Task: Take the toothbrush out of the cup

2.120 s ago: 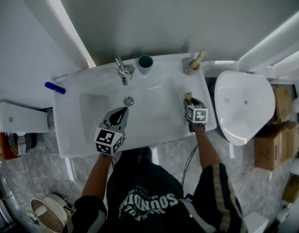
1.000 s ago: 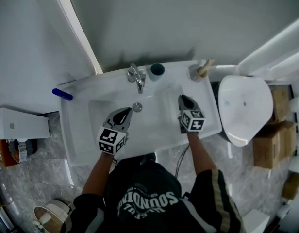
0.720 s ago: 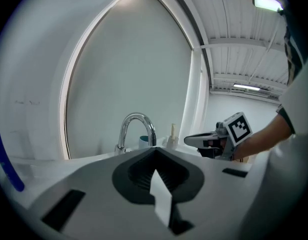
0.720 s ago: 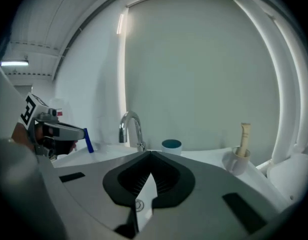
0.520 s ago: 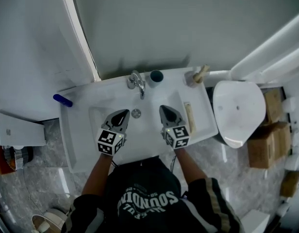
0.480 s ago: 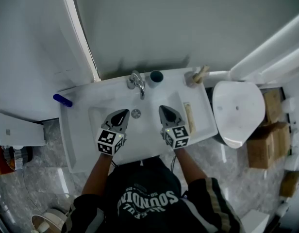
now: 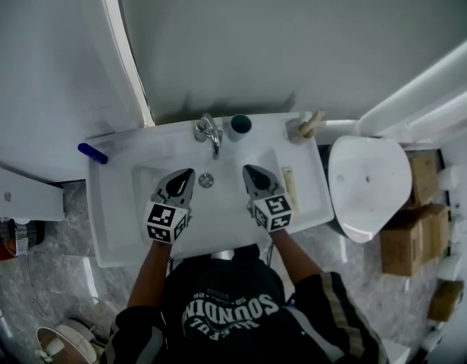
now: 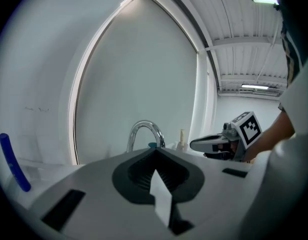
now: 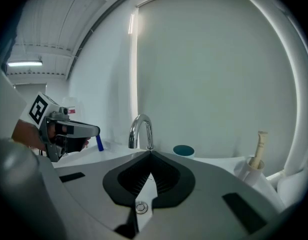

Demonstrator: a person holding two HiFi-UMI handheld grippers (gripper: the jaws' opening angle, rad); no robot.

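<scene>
Over the basin of the white sink [image 7: 112, 233], the left gripper [image 7: 186, 173] and the right gripper [image 7: 247, 170] sit side by side, both aimed at the back wall. Each has its fingers pressed together with nothing between them. A strip of bare basin separates the two sets of fingertips, with the drain [image 7: 206, 180] in that gap. The faucet [image 7: 208, 131] stands ahead of the gap, its spout arching back toward the fingers.

Just right of the right fingers, apart from them, the toothbrush [image 7: 288, 186] lies flat along the sink's right ledge, outside any cup. A teal cup [image 7: 239, 123] stands on the back ledge ahead of the right fingertips, close beside the faucet. Farther ahead and to the right, a white cup [image 7: 296, 130] in the back corner holds a leaning wooden handle [image 7: 311, 120].

Well left of the left fingers, a blue stick [image 7: 92, 153] rests at the sink's back-left edge. The wall rises directly behind the back ledge, and a toilet [image 7: 370, 180] sits close to the sink's right edge.
</scene>
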